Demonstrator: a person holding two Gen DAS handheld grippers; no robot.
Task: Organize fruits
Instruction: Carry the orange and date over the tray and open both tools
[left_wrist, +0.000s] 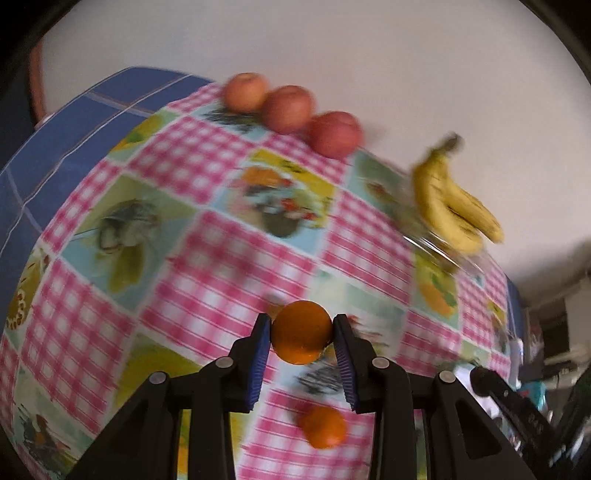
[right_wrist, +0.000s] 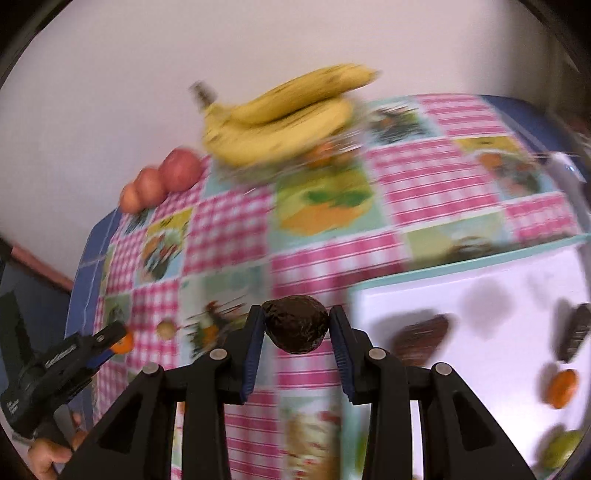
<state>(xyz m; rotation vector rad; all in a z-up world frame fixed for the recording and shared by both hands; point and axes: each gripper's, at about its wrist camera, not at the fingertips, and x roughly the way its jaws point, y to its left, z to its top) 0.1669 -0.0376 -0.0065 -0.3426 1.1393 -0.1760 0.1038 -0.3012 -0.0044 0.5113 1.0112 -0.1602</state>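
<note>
Fruits are partly sorted: apples (left_wrist: 288, 107) line the counter's (left_wrist: 192, 236) far edge beside bananas (left_wrist: 454, 206). Left claw (left_wrist: 302, 334) grips an orange (left_wrist: 302, 330), right claw (right_wrist: 296, 326) an avocado (right_wrist: 296, 325); both await placing.

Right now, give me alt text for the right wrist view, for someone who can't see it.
The right hand-held gripper is shut on a dark avocado above a pink checked tablecloth. Behind lie a banana bunch and three apples; a white tray at right holds more fruit. The left hand-held gripper holds an orange.
</note>
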